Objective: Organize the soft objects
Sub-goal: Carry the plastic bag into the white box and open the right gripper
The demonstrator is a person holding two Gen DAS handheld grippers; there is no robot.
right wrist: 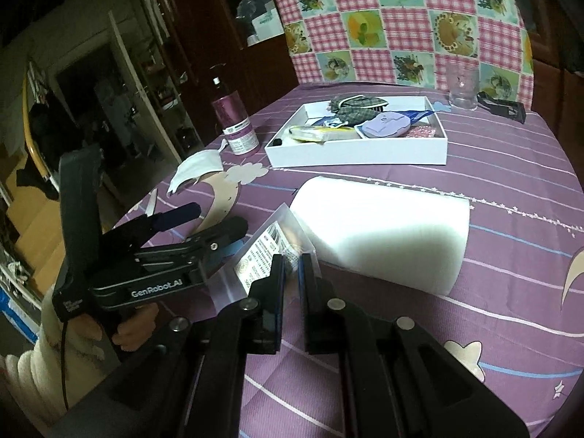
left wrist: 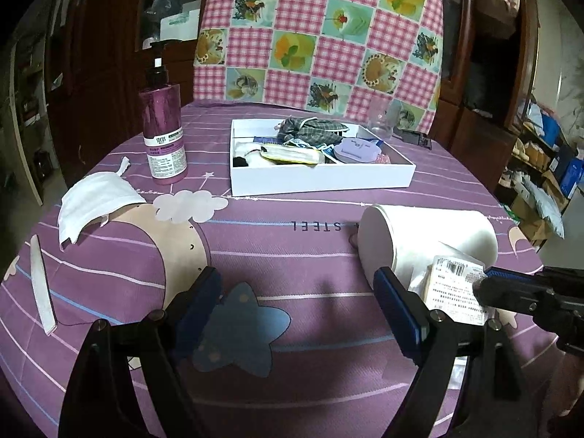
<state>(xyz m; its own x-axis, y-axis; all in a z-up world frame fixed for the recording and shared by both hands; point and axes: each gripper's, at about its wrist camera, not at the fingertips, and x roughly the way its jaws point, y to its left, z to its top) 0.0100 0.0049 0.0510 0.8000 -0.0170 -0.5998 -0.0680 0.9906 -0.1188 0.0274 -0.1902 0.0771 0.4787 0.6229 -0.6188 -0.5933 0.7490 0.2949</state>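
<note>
My right gripper point(right wrist: 291, 257) is shut on a clear plastic packet with a printed label point(right wrist: 270, 252), held just above the purple tablecloth beside a white foam roll point(right wrist: 383, 230). The packet also shows in the left wrist view point(left wrist: 456, 288), pinched by the right gripper point(left wrist: 487, 281). My left gripper point(left wrist: 299, 292) is open and empty, low over the cloth, left of the roll point(left wrist: 427, 237). A white tray point(left wrist: 321, 180) at the back holds soft items: a plaid pouch point(left wrist: 310, 127), a lilac pad point(left wrist: 356, 148). A white face mask point(left wrist: 91, 204) lies at the left.
A purple pump bottle point(left wrist: 164, 135) stands left of the tray. A clear glass point(right wrist: 463, 87) and a black clip point(right wrist: 503, 107) sit behind the tray. A white strip point(left wrist: 42, 284) lies at the table's left edge. A checked cushion point(left wrist: 321, 36) backs the table.
</note>
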